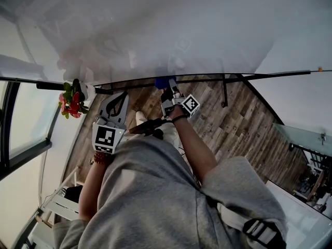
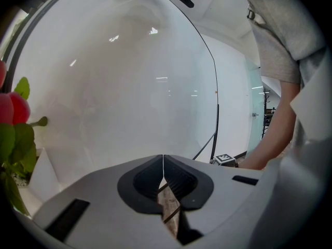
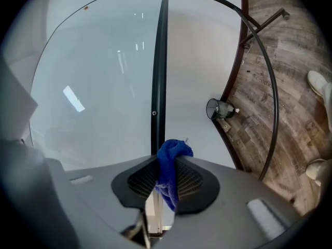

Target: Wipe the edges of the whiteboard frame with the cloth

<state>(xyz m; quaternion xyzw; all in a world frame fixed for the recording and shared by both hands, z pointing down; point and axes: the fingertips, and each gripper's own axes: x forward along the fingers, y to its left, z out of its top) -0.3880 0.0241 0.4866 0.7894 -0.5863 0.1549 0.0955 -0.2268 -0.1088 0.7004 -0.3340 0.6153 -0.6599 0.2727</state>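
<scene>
Blue fluffy cloth (image 3: 171, 158) is clamped between the ribbed black pads of my right gripper (image 3: 166, 179). Its bunched top stands right at the thin black frame (image 3: 158, 61) of the glossy whiteboard (image 3: 88, 82), in the lower middle of the right gripper view. In the head view the cloth is at this frame near the centre. My left gripper (image 2: 163, 171) has its jaws together on nothing. It is further left, near red flowers (image 1: 72, 100) with green leaves. A wood-plank floor (image 1: 233, 119) lies around, and a small black caster (image 3: 218, 109) stands at centre right.
</scene>
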